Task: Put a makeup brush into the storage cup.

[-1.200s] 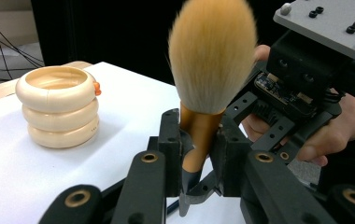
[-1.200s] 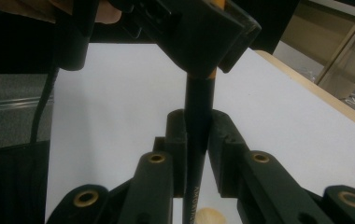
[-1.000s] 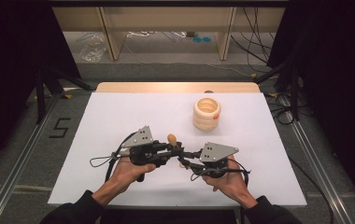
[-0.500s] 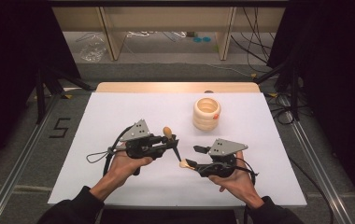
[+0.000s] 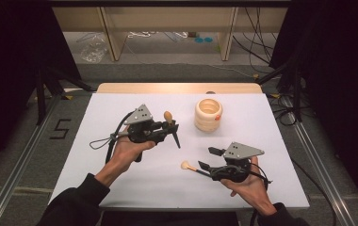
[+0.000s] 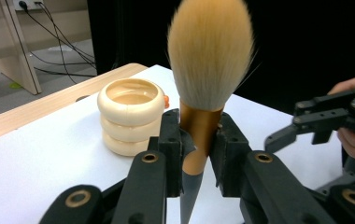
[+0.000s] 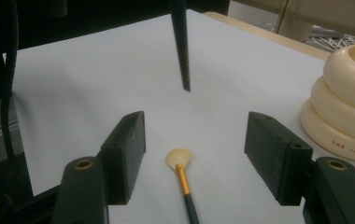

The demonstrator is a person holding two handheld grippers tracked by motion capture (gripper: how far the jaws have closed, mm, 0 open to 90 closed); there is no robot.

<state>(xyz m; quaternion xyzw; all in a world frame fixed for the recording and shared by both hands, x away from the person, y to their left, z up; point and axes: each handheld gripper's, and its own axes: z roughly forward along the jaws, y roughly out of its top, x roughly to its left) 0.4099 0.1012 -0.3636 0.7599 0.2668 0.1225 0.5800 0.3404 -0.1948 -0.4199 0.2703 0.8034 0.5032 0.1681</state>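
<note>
My left gripper [image 5: 170, 128] is shut on the gold ferrule of a large powder brush [image 6: 208, 60], held above the white table with bristles up and its dark pointed handle [image 7: 181, 46] hanging down. My right gripper [image 5: 207, 158] stands open near the front right; its jaws have just been opening. A small gold-banded brush [image 7: 180, 163] lies on the table between those jaws, untouched by the pads. A cream ribbed holder [image 5: 207, 114] stands at the back, to the right of the left gripper.
The white table top [image 5: 120, 179] is bordered at the back by a wooden strip [image 5: 177, 87]. Metal rails run along both sides, and cables and shelf legs lie on the floor behind. The holder [image 7: 348, 107] stands close to the right jaw's far side.
The two hands have drawn apart: the left one rose and went back-left with the large brush. The right gripper opened, shifted right, and the small brush now lies on the table.
</note>
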